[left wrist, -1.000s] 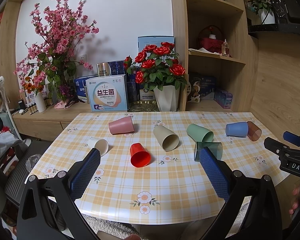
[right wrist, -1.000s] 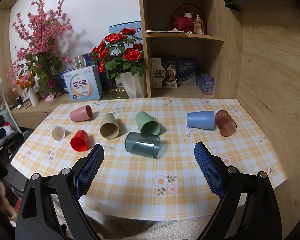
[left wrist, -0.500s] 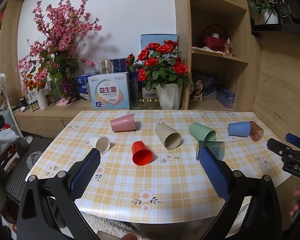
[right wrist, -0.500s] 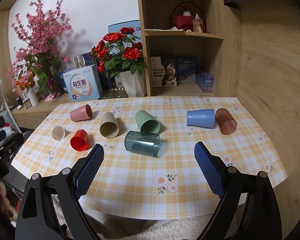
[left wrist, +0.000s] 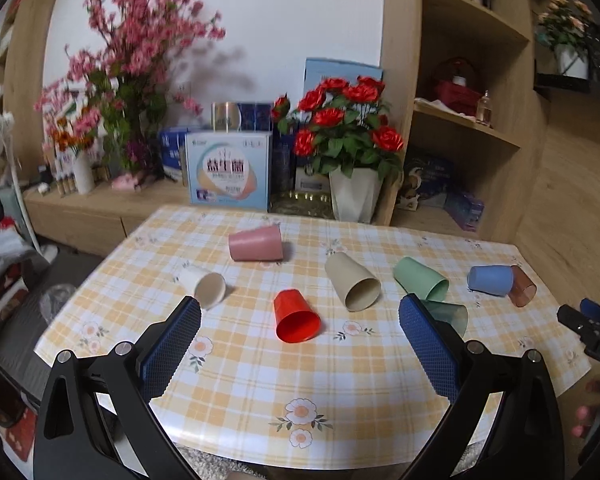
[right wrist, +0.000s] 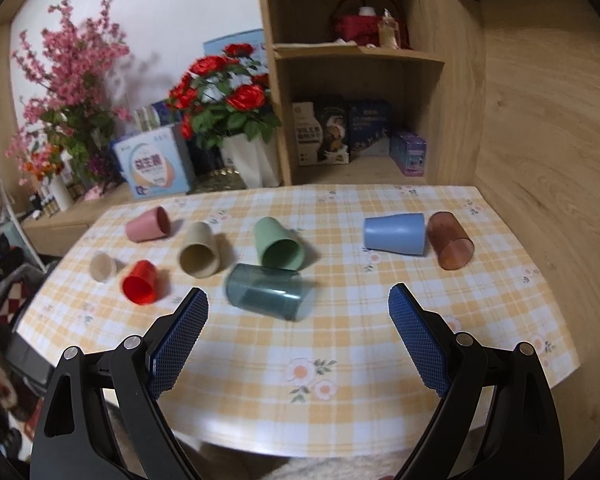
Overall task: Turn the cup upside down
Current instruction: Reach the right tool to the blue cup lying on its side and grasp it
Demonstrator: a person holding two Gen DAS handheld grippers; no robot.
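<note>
1. Nothing of the task is done, as far as I can judge: all eight cups lie on their sides on the table with the yellow checked cloth [right wrist: 340,344], and none stands on its rim.
2. In the right wrist view, the cups go from left to right across the middle of the frame: a small cream cup [right wrist: 102,266], a red plastic cup [right wrist: 140,282], a pink cup [right wrist: 148,225], a beige cup [right wrist: 200,250], a pale green cup [right wrist: 278,246], a clear teal cup [right wrist: 266,291], a blue cup [right wrist: 394,234] and a clear brown cup [right wrist: 450,240].
3. The left gripper [left wrist: 300,318] has its blue padded fingers wide apart and holds nothing; the red plastic cup [left wrist: 296,316] lies between them in the lower centre of the left wrist view, but farther away, not touched.
4. The right gripper [right wrist: 298,308] is also spread wide and empty; the clear teal cup lies just beyond its fingers.
5. What is left is the whole work: to take a cup, turn it and set it mouth down. Which cup is meant first, I cannot tell.
</note>
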